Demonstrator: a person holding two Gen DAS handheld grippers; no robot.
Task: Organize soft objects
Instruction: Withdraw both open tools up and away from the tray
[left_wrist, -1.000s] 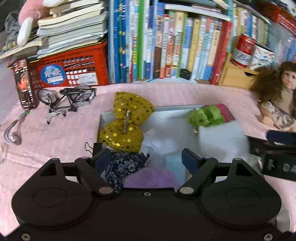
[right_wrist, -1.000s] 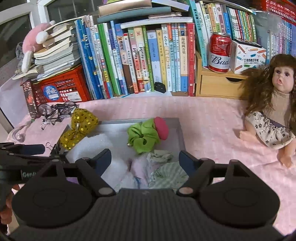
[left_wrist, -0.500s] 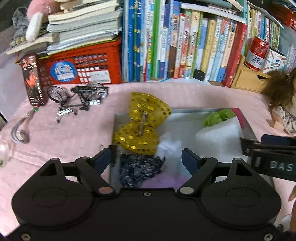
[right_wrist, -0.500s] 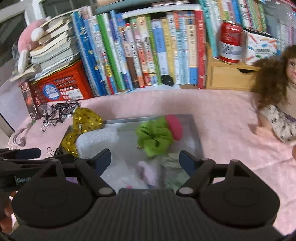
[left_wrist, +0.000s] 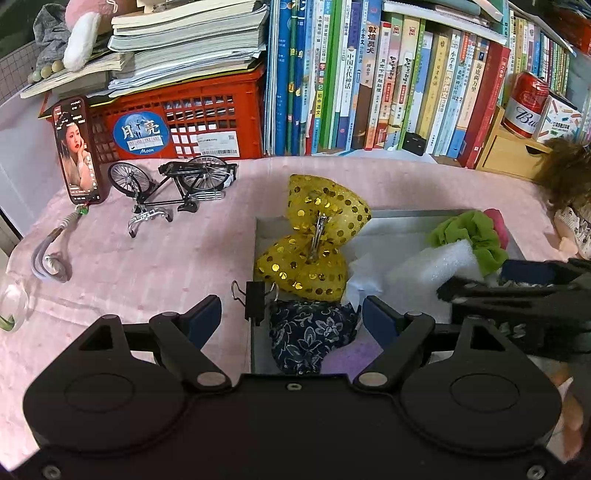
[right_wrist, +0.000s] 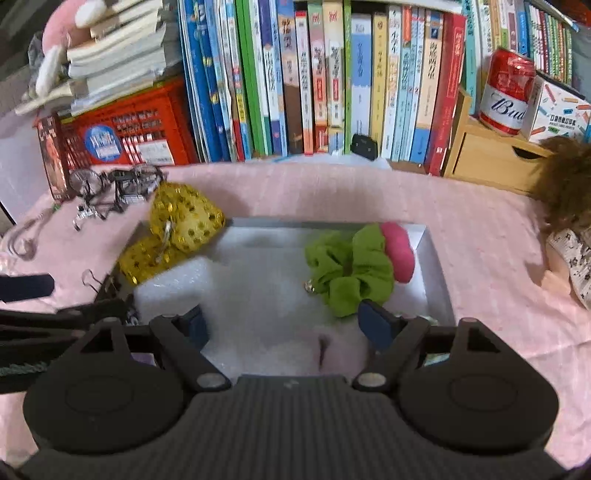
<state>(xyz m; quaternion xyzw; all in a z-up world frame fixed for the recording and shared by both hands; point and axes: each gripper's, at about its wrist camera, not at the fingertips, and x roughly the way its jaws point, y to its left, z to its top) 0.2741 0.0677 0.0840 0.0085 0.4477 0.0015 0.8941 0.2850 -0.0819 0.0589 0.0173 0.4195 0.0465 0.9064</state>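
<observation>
Several soft objects already lie in the grey tray (left_wrist: 406, 216), the landmark for all positions below; judged from this, sorting is well along, with arrangement inside the tray remaining. Going left to right: the yellow sequin bow (left_wrist: 314, 240) overhangs the tray's far-left corner; the navy floral pouch (left_wrist: 314, 336) sits at its near-left corner, directly ahead of the left hand-held gripper (left_wrist: 291, 317), whose jaws stand wide apart and hold nothing. A white foam block (right_wrist: 258, 288) fills the tray centre. The right hand-held gripper (right_wrist: 284, 325) hovers over the foam's near edge, jaws spread wide and empty. The green scrunchie (right_wrist: 351, 273) and a pink cushion (right_wrist: 399, 251) occupy the tray's far-right corner. Obstructions: a black binder clip (left_wrist: 255, 302) is on the tray's left rim, close to the pouch, and could snag a grasp. A model bicycle (left_wrist: 173, 184) and a phone (left_wrist: 77, 151) stand left of the tray on the counter (left_wrist: 147, 266); a doll (right_wrist: 569, 236) lies right of it.
</observation>
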